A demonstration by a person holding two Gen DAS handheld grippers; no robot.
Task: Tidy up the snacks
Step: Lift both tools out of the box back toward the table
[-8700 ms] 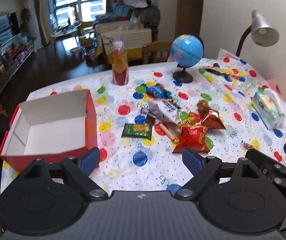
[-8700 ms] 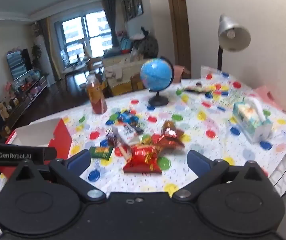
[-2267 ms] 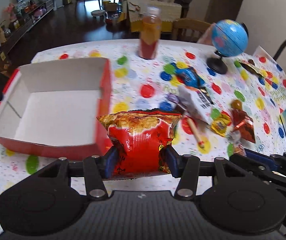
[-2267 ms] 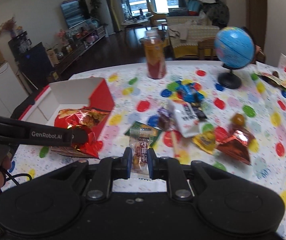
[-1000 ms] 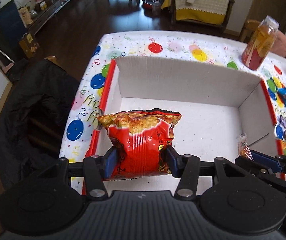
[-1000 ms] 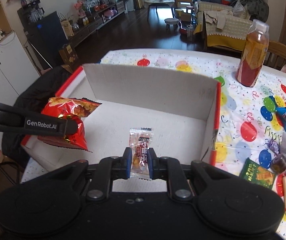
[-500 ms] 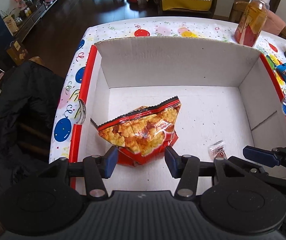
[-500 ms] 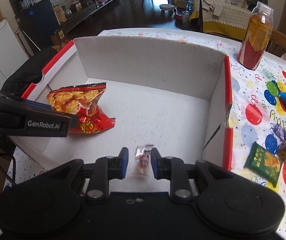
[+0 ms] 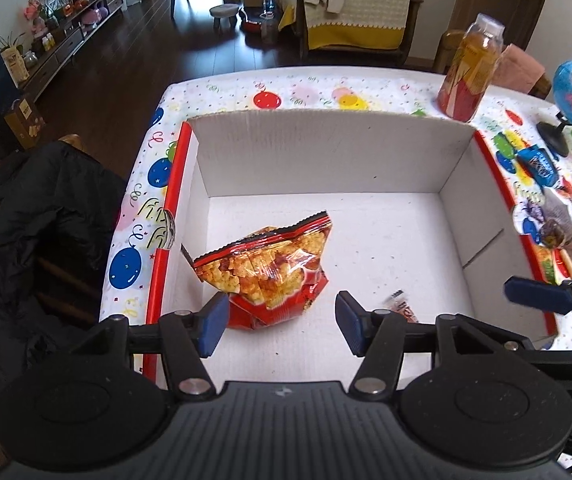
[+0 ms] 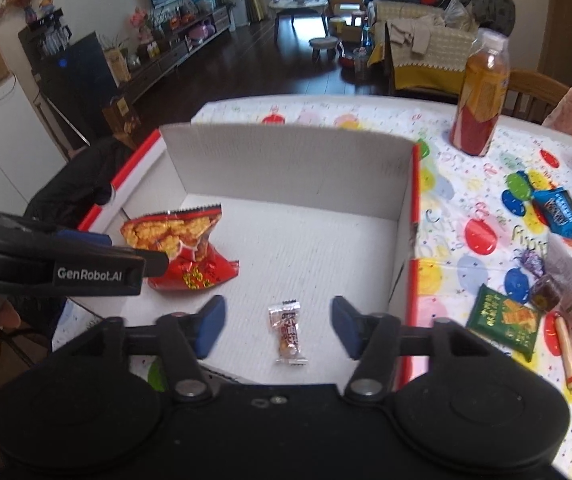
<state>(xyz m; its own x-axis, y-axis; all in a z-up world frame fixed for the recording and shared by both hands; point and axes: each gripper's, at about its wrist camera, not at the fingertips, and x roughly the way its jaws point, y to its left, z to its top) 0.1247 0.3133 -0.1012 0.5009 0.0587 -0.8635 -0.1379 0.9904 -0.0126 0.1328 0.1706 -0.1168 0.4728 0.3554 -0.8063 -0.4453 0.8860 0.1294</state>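
With both snacks dropped: two in, more remain outside at right.
Left gripper [image 9: 278, 322]: jaws opening, red chip bag [image 9: 266, 268] released in box [image 9: 326, 152].
Right gripper [image 10: 278, 326]: jaws opening, small candy packet [image 10: 288, 332] released.

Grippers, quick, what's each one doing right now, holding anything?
Left gripper: opening, nothing held; red chip bag lies in the box.
Right gripper: opening, empty; small candy packet dropped inside.

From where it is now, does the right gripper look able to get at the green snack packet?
Probably yes. The green packet lies flat on the tablecloth just outside the box, to the right of the right gripper, whose jaws are opening with nothing gripped. Only the box's low right wall stands between them.
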